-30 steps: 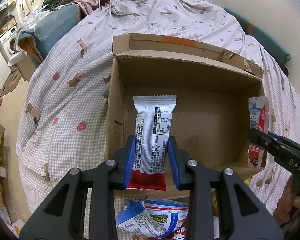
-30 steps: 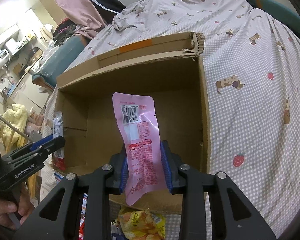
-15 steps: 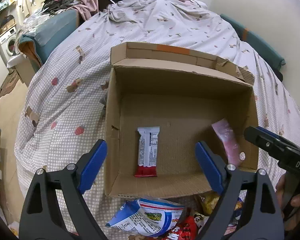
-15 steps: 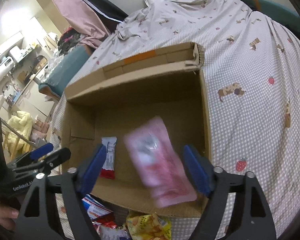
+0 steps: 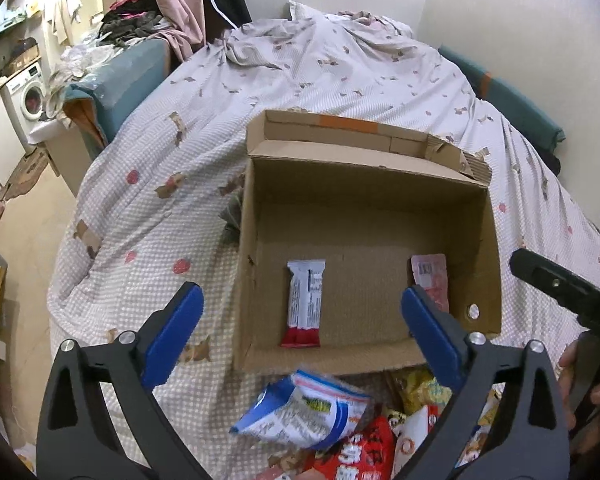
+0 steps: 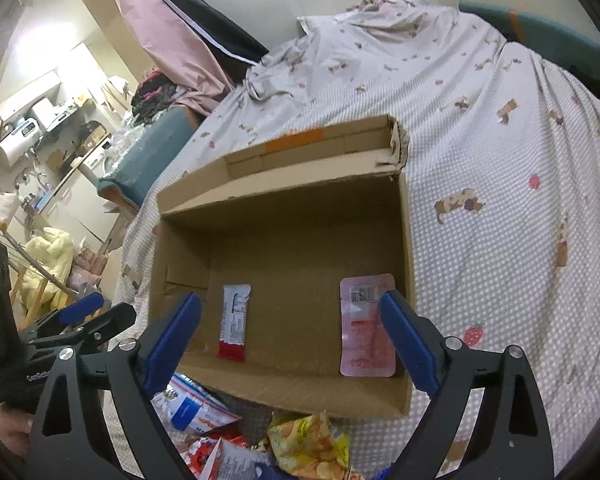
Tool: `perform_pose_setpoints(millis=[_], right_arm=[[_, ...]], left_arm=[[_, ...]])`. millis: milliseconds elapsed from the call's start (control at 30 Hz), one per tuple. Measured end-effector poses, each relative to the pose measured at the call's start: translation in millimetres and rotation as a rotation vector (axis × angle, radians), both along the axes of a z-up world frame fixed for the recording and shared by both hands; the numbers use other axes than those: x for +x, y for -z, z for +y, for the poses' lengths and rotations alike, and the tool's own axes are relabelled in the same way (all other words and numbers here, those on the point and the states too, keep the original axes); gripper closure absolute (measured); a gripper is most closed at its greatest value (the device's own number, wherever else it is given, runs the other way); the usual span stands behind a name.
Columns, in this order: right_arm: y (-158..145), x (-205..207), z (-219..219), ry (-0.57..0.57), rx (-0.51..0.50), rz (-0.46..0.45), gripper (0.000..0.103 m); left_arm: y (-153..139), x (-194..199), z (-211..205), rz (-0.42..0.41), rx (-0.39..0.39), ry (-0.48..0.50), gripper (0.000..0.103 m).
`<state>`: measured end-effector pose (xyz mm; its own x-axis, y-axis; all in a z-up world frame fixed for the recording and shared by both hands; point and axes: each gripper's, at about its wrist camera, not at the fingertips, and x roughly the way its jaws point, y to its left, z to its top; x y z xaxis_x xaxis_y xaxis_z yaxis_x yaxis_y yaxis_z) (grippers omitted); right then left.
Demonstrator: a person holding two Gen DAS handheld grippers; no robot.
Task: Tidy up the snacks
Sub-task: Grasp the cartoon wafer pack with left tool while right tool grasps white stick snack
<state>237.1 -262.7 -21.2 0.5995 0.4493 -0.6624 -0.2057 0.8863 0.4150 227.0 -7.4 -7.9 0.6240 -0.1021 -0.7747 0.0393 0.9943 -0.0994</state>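
Hovering with left tongs point(image 5: 300, 328) and right tongs point(image 6: 290, 340) both spread and empty, you overlook loose snacks point(image 5: 308, 412) heaped nearest; beyond, the box point(image 5: 364, 184) on the bed point(image 5: 160, 200) holds bar point(image 5: 305, 304) and pouch point(image 6: 365, 326), laid flat and well apart, probably leaving room between.

Left wrist view: mounted behind left claw point(image 5: 300, 332), high above near edge of cardboard box point(image 5: 256, 240), facing forward and down along fingers, toward far end of bed point(image 5: 340, 64).
Right wrist view: behind right claw point(image 6: 292, 340), similar height, set further right, angled slightly leftward.
Shared field: box interior with silver bar point(image 5: 305, 303) and pink pouch point(image 6: 365, 326), snack pile point(image 5: 340, 420) at near edge, bed.
Cross-sight: each view catches other claw at frame margin.
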Motion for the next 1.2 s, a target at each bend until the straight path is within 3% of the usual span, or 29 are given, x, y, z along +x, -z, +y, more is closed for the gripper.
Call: perform_pose_setpoints(millis=[233,867,1200], right_arm=[[-13.5,-30.4,-0.8,-0.016,0.012,-0.030,0.001],[-1.4,-104.0,-2.3,-0.011,-0.018,0.025,0.001],[11.8,-129.7,-9.9,0.004,-0.016,0.074,0.001]], left_arm=[[-3.3,-30.3,11.5,0.006,-0.004,-0.009,0.005],[7.1,-99.9,38.0,0.068,0.007,-0.039,0.005],[37.9,-118.0,56.1,0.189,-0.038,-0.109,0.005]])
